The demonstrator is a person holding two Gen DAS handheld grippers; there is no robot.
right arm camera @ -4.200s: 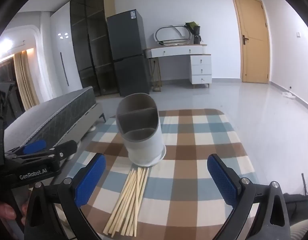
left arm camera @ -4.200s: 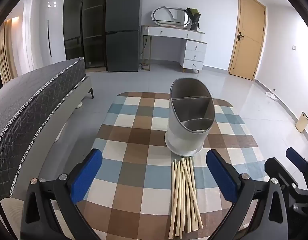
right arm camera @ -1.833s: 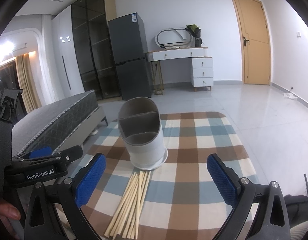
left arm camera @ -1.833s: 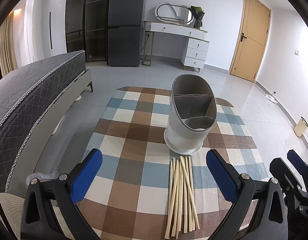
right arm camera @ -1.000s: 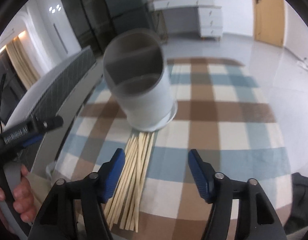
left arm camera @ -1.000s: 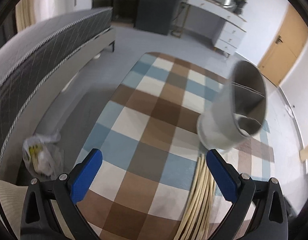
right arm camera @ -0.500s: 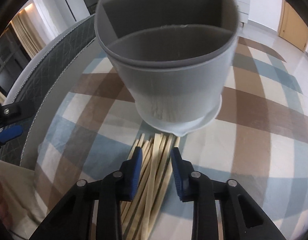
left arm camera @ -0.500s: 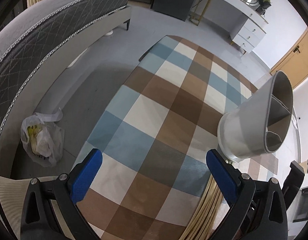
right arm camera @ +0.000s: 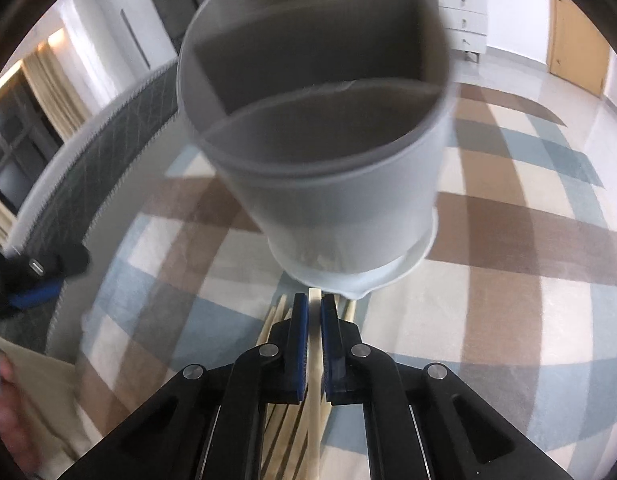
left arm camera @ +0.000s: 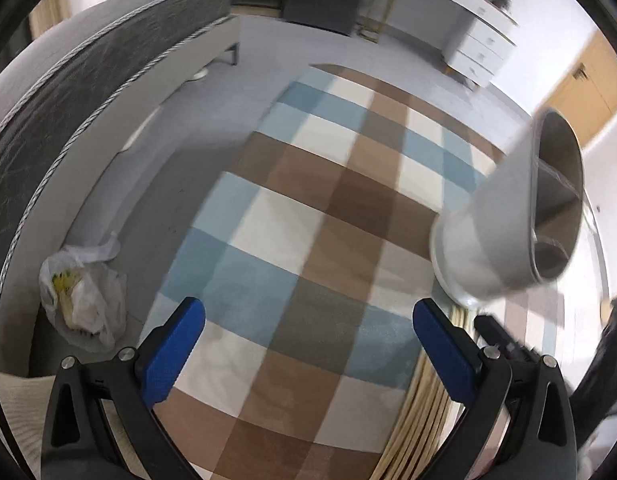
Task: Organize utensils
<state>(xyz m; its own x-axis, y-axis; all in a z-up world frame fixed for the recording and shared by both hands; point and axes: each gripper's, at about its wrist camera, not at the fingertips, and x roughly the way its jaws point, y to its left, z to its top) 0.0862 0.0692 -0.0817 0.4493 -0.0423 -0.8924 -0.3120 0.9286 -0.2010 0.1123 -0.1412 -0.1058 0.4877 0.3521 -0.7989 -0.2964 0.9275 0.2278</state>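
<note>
A grey utensil holder [right arm camera: 328,200] with inner dividers stands upright on the checked cloth [right arm camera: 508,220]. A bundle of pale chopsticks [right arm camera: 274,324] lies flat just in front of its base. My right gripper [right arm camera: 314,308] is low over the bundle, its blue pads shut on a single chopstick [right arm camera: 315,396] near the end by the holder. In the left wrist view the holder [left arm camera: 508,232] is at the right edge and the chopsticks [left arm camera: 424,412] run under the right finger. My left gripper [left arm camera: 308,336] hangs open above bare cloth, nothing between its pads.
A grey quilted bed [left arm camera: 68,100] runs along the left of the cloth. A white plastic bag [left arm camera: 84,300] lies on the floor beside it. A white drawer unit [left arm camera: 476,52] and a wooden door [left arm camera: 580,92] stand at the back.
My right gripper's jaws went from wide apart to shut on one chopstick while it sank toward the bundle and the holder. The left gripper dipped slightly, staying open.
</note>
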